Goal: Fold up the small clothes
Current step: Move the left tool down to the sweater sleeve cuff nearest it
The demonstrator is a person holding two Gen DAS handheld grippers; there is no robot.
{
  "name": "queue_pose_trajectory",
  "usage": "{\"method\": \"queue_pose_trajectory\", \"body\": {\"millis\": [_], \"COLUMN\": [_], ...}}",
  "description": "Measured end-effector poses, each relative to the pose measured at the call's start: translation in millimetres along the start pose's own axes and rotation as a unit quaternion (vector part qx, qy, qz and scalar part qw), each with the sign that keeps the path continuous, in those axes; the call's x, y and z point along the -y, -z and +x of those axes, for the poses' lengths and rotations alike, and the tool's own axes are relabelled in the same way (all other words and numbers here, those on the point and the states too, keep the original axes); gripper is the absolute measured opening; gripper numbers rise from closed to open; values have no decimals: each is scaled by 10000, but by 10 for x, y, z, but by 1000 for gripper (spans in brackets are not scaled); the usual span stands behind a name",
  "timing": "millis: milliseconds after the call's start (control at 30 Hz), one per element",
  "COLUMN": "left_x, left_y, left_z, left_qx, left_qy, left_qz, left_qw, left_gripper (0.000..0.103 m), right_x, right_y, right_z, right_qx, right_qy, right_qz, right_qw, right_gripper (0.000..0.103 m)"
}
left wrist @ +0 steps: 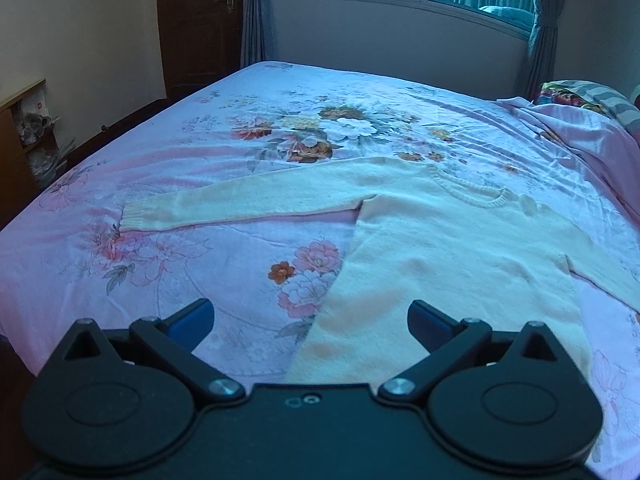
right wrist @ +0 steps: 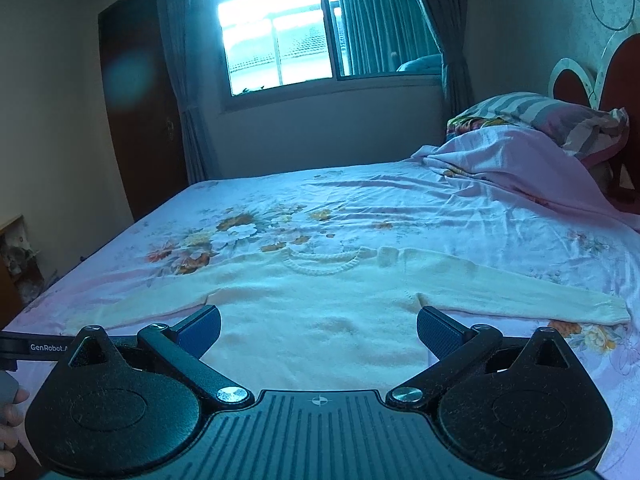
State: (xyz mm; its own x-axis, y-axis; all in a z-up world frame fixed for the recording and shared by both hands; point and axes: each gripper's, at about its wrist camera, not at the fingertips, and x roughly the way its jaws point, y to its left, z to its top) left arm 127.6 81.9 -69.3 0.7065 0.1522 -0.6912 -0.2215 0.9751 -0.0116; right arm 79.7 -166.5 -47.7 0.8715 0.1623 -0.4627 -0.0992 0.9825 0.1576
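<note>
Lying flat and face up on the bed (left wrist: 168, 264), the cream sweater (left wrist: 432, 248) has its neckline turned toward the window (right wrist: 280, 32) and its hem toward the cameras, so the body runs lengthwise away from the viewer while the two outstretched sleeves form the longer line across the bed. From the left wrist camera only the left sleeve (left wrist: 240, 204) shows in full, reaching out to its ribbed cuff over the floral sheet, and the other sleeve runs off the right edge; this view also takes in a wooden shelf unit (left wrist: 24, 140) against the wall at the left. The right wrist camera sees the garment squarely, with both sleeves spread, the right sleeve (right wrist: 520, 292) ending near the bed's right side, and it shows more of the rumpled pink quilt (right wrist: 520, 168) and the striped pillow (right wrist: 540, 116) heaped at the headboard end. The left claw (left wrist: 310, 322) hangs above the sweater's lower left edge, released, its blue pads wide apart and gripping nothing. The right claw (right wrist: 319, 326) hovers over the lower middle of the body, likewise spread wide with nothing between its pads. A dark door (right wrist: 136, 120) stands left of the curtained window.
</note>
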Motion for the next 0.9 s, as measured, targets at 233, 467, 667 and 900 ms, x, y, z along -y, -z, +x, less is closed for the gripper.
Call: {"method": "queue_pose_trajectory", "body": {"millis": [233, 467, 667, 900], "left_x": [-134, -360, -551, -791], "left_y": [-119, -215, -263, -322], "left_z": [318, 717, 1066, 1449], "left_qx": [-191, -499, -672, -896], "left_qy": [-49, -187, -401, -617], "left_qz": [-119, -366, -438, -692], "left_qw": [9997, 9979, 9960, 9916], "left_gripper": [101, 101, 101, 101], "right_x": [-140, -342, -464, -612], "right_y": [-52, -75, -81, -18], "right_z": [405, 817, 1157, 1549], "right_qx": [-184, -385, -556, -721], "right_qy": [-82, -195, -325, -372], "right_qz": [-30, -212, -248, -427], "right_qw": [9998, 9988, 9976, 9958], "right_gripper": [103, 103, 103, 103]}}
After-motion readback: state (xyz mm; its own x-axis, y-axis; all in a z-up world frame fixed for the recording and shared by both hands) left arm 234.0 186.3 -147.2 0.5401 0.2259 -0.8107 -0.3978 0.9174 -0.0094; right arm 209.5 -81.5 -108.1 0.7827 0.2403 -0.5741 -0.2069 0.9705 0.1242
